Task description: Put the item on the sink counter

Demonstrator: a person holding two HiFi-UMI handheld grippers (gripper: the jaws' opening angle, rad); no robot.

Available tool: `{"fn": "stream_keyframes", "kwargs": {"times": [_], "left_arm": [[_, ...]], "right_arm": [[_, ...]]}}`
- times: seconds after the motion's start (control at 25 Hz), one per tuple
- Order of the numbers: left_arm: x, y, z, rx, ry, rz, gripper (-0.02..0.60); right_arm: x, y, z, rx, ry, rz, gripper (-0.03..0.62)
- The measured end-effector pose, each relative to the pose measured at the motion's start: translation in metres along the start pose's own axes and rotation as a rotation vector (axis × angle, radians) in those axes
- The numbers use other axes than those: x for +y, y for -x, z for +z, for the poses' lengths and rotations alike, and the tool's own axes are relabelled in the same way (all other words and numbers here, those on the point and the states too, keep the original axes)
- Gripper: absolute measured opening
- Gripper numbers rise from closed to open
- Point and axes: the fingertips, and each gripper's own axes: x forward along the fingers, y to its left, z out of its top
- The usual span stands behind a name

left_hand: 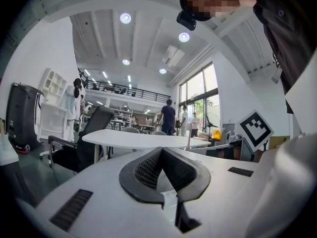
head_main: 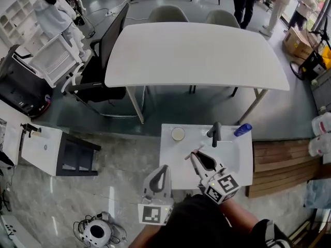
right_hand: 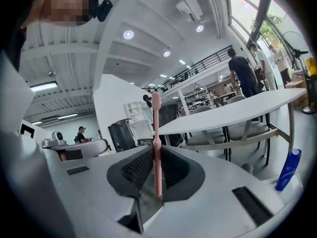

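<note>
While the right gripper (head_main: pixel 196 155) has its two jaws clamped on one pink toothbrush (head_main: pixel 192 153), the left gripper (head_main: pixel 164 168) has its jaws together with nothing between them. The right gripper view shows the toothbrush (right_hand: pixel 156 118) pinched low on its handle at the right gripper (right_hand: pixel 156 150) and rising upright past the jaw tips, with its head at 12 o'clock. In the left gripper view, the left gripper (left_hand: pixel 161 151) shows both pads meeting at the tip with no item held. From the head view, the toothbrush is over the one white sink worktop (head_main: pixel 173 159), at about 7 o'clock of the single dark faucet (head_main: pixel 215 133); whether it touches the worktop cannot be told. The left gripper sits at the worktop's near edge, at 8 o'clock of the right one and apart from it. Three items stand along the worktop's far edge. These are one round dish (head_main: pixel 178 134) at 9 o'clock of the faucet, the faucet itself, and one blue bottle (head_main: pixel 242 130) lying at 3 o'clock of it. The same bottle (right_hand: pixel 288 169) appears at 4 o'clock in the right gripper view. Beyond the worktop, at 12 o'clock, is one large white table (head_main: pixel 196 56) with two grey chairs (head_main: pixel 168 13) on its far side. One black office chair (head_main: pixel 106 61) is at its left end.
</note>
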Motion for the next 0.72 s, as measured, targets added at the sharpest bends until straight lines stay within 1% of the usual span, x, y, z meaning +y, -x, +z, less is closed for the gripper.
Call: {"fn": "stream_keyframes", "kwargs": {"times": [0.16,0.36,0.56,0.72], "left_arm": [[0.02,-0.022,0.006,-0.007,0.003,-0.041,0.015],[0.042,-0.042,0.005,0.006,0.022,-0.075,0.015],[0.062,-0.055,0.006,0.01,0.035,-0.086,0.015],[0.07,-0.061,0.006,0.017,0.043,-0.091,0.015]], "right_arm": [[-0.01,-0.026,-0.001,0.011,-0.004,-0.044,0.048],[-0.024,-0.055,-0.005,0.02,-0.007,-0.095,0.048],[-0.04,-0.08,-0.015,0.046,-0.005,-0.142,0.048],[-0.055,-0.095,-0.032,0.082,-0.002,-0.177,0.048]]}}
